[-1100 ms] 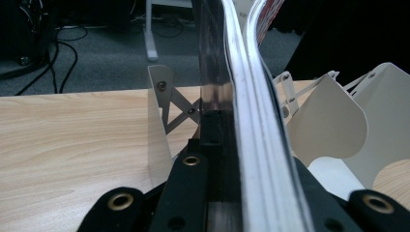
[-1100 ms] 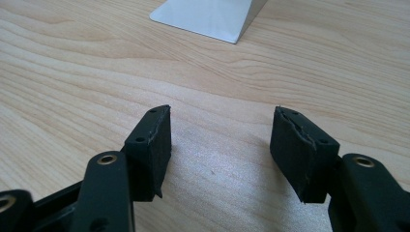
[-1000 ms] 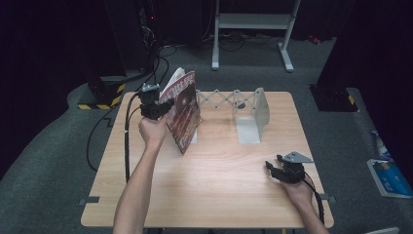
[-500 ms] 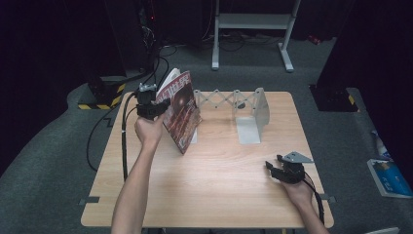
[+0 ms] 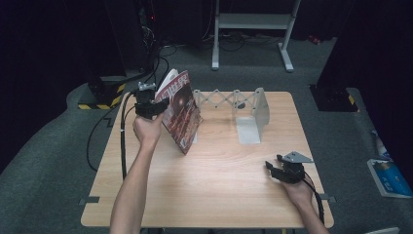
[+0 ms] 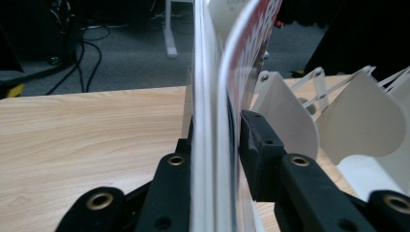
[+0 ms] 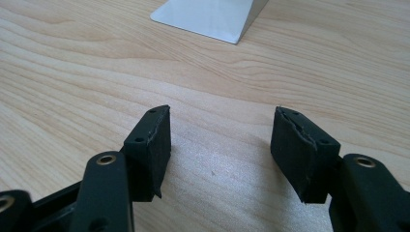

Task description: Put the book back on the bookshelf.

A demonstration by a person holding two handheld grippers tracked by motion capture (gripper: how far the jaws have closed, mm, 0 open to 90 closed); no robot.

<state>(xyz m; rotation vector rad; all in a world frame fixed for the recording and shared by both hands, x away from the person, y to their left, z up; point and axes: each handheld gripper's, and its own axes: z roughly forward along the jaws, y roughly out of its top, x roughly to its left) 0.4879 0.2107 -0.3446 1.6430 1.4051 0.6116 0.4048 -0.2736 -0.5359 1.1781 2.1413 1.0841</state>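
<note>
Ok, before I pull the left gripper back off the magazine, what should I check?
1. Left gripper let go: ok. Its jaws have just been opening, the magazine is between them, and a thin gap shows at one pad.
2. Magazine stands on its own: cannot tell. It leans, tilted, at the left end of the white rack.
3. Rack upright on the table: ok.
4. Right gripper out of the way: ok. It is open, empty and low over bare wood near the front right.
5. Pages caught on a pad: cannot tell.
</note>
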